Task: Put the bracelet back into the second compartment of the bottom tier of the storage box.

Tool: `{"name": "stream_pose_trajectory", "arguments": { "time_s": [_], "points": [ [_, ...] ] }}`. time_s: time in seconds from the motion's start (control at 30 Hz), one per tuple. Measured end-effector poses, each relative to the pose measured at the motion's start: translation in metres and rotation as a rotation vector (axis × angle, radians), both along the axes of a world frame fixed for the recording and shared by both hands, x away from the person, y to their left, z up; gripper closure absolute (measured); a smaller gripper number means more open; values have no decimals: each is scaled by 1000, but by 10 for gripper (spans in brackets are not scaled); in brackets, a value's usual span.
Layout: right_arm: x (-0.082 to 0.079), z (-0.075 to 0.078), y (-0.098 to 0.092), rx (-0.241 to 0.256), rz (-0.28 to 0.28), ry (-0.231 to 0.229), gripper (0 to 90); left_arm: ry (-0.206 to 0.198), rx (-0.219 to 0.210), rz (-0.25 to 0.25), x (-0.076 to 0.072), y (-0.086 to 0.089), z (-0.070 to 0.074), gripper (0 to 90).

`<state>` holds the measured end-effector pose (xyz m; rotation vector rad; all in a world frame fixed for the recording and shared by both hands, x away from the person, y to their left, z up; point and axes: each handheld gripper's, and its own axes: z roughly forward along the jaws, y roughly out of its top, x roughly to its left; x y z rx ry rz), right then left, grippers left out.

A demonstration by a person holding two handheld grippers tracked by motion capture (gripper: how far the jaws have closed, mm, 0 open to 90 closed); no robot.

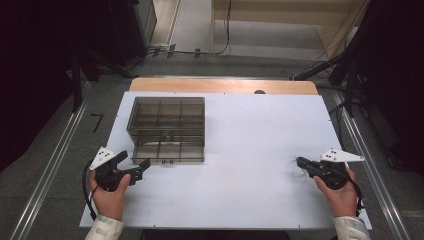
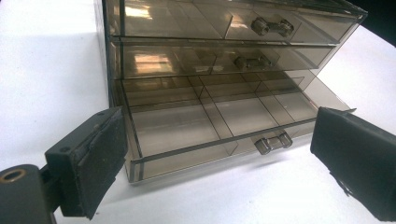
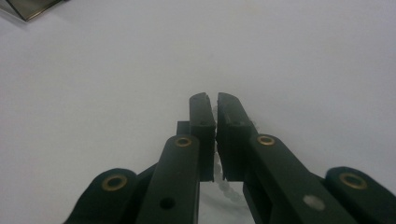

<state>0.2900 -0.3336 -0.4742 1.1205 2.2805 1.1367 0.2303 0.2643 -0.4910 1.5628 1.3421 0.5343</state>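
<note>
The smoky plastic drawer box [image 1: 166, 129] stands on the left half of the white bench [image 1: 250, 150], its bottom drawer [image 2: 205, 126] pulled out a little. The left gripper [image 1: 134, 167] sits just in front of that drawer's near-left corner — fingers [image 2: 100, 158] spread wide, holding nothing. The right gripper [image 1: 301, 162] rests well apart at the bench's right side, its fingers [image 3: 204, 123] pressed together — something small and white shows between them, too hidden to tell.

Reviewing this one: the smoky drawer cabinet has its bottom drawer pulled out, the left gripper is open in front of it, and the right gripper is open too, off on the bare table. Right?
Not quite. The right gripper is shut: the right gripper view shows its fingers pressed together over the white table. The rest holds: in the left gripper view the drawer cabinet has its bottom drawer pulled out, and the left gripper is open before it.
</note>
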Motion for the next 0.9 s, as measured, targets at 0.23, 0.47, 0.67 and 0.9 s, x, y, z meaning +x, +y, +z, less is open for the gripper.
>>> {"name": "stream_pose_trajectory", "arguments": {
  "time_s": [0.23, 0.47, 0.67, 0.9],
  "points": [
    [-2, 3, 5, 0, 10, -15, 835, -3, 1, -4, 0, -1, 0, 45],
    [-3, 10, 19, 16, 46, -46, 835, -1, 4, -5, 0, -1, 0, 45],
    [-2, 12, 28, 19, 72, -56, 835, 1, 5, -5, 1, -1, 0, 46],
    [-4, 17, 35, 33, 98, -69, 835, 3, 9, -4, 1, -2, -1, 45]
  ]
}}
